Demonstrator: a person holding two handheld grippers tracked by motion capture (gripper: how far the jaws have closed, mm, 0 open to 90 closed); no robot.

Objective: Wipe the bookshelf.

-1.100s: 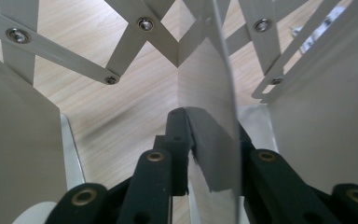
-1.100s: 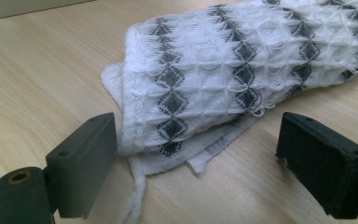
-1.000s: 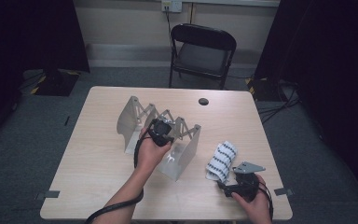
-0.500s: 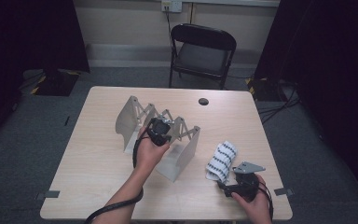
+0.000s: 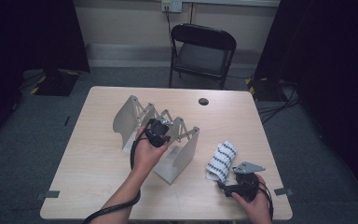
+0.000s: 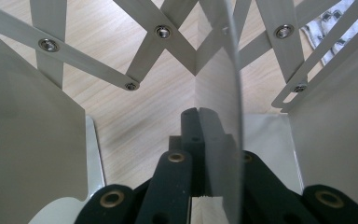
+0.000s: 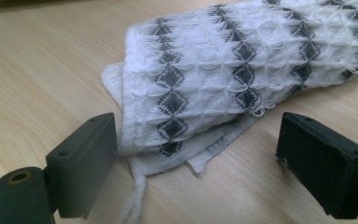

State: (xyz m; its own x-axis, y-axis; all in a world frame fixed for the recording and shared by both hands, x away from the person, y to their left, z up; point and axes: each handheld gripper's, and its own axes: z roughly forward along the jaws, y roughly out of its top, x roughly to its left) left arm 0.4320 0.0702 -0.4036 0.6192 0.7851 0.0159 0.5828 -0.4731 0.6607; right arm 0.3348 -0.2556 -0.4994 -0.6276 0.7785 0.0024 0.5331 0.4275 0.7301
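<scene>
Your left claw (image 5: pixel 161 132) is clamped on one thin metal divider (image 6: pixel 223 116) of the expanding rack (image 5: pixel 165 135), which stands near the middle of the table (image 5: pixel 98 177); in the left gripper view the jaws meet on that plate low down, close to its near edge. That is the weak spot: the hold is a narrow one on smooth sheet metal, so a sideways pull could let the plate slip out, or twist it and bind the scissor links (image 6: pixel 144 56) instead of sliding the rack open or shut. Pull hard and the whole rack may skid across the table toward the folded towel (image 5: pixel 221 160). Your right claw (image 7: pixel 196 154) stands wide open with the towel's corner between its jaws but not pinched; closing now would likely catch only the loose fringe and unroll the fold.
</scene>
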